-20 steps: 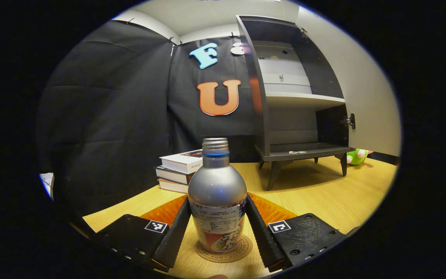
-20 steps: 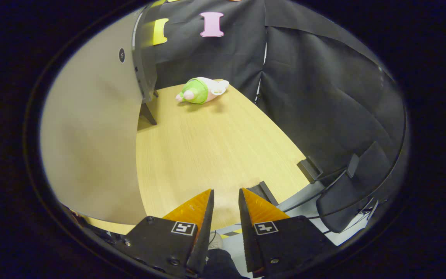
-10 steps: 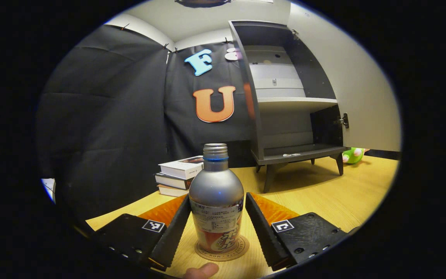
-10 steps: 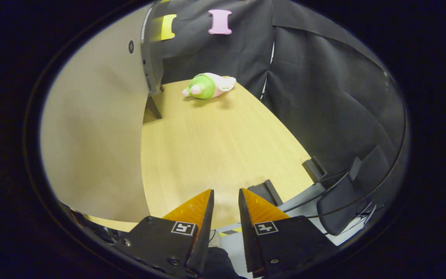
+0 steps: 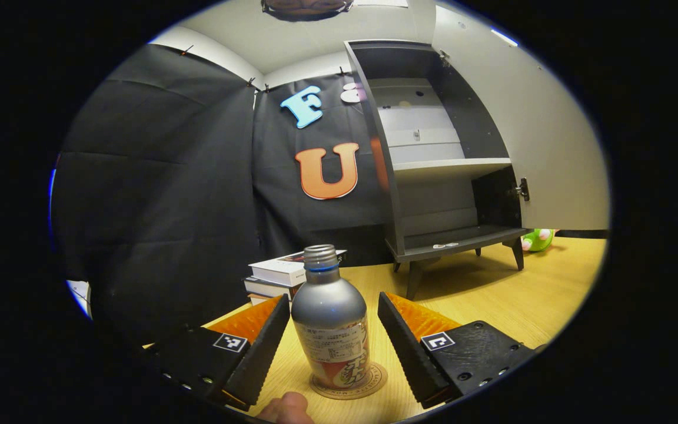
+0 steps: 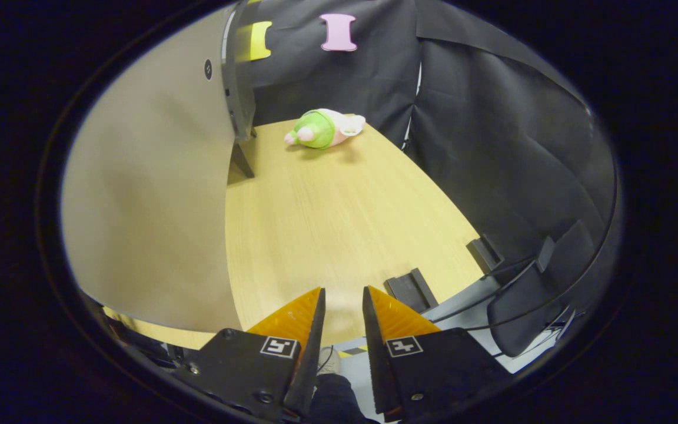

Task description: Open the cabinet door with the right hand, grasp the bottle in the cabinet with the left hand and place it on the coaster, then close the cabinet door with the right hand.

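**Bottle standing on the coaster, door waiting to be closed**

The bottle (image 5: 330, 321) is standing upright on the round coaster (image 5: 348, 383) on the tabletop (image 5: 509, 294), and the cabinet (image 5: 433, 176) is standing with its shelves bare and its door (image 5: 545, 147) swung wide. Judging from that, the opening, the pickup and the placing are looking finished; what is remaining is the closing of the door with the right hand.

The left hand-held gripper (image 5: 333, 338) is sitting released, its fingers (image 5: 262, 353) spread to either side of the bottle with a visible gap on each side, so it is touching nothing. A fingertip of the person is peeking in at the bottom edge of the left gripper view.

The right hand-held gripper (image 6: 342, 330) is hovering over the near edge of the tabletop, its fingers drawn near each other with a narrow slit between them and nothing in it. The pale face of the open door (image 6: 150, 194) is looming just to its left, apart from the fingers. A green plush toy (image 6: 321, 128) is lying farther back, and a stack of books (image 5: 283, 274) is resting behind the bottle.
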A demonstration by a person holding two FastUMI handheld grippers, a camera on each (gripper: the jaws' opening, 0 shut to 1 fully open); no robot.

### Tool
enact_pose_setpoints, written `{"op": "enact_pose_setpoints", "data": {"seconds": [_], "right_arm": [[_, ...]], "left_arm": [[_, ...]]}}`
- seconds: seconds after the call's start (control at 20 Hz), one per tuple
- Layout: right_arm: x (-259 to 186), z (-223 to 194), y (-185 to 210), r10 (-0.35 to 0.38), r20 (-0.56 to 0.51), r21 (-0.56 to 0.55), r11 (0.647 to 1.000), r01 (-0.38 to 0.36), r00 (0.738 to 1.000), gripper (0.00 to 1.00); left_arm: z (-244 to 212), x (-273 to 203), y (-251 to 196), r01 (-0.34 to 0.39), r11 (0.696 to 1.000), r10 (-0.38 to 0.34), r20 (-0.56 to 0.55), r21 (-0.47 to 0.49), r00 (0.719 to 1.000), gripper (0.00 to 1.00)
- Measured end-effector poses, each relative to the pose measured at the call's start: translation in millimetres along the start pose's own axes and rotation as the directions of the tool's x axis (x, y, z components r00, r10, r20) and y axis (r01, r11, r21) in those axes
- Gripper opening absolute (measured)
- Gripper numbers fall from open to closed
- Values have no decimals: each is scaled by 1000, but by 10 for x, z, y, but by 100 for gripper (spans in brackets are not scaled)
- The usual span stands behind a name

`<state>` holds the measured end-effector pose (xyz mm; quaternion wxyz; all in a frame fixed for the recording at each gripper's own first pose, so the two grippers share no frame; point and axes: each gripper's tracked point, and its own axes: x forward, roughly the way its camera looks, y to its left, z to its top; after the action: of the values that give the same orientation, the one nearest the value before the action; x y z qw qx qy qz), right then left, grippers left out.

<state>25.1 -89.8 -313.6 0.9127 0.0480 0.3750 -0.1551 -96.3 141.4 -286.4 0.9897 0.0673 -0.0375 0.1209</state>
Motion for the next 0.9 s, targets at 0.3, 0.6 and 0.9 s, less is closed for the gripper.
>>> {"op": "enact_pose_setpoints", "data": {"seconds": [0.3, 0.6, 0.9], "right_arm": [[-68, 75, 45, 10, 30, -8, 1000, -10, 1000, 39], [-236, 345, -82, 33, 115, 144, 988, -49, 993, 42], [-690, 899, -239, 61, 328, 77, 993, -91, 943, 43]], "left_arm": [[441, -187, 72, 3, 1000, -4, 59, 23, 998, 95], [1577, -293, 11, 48, 995, -45, 43, -88, 998, 95], [2386, -55, -515, 134, 988, -135, 1, -79, 991, 100]]}}
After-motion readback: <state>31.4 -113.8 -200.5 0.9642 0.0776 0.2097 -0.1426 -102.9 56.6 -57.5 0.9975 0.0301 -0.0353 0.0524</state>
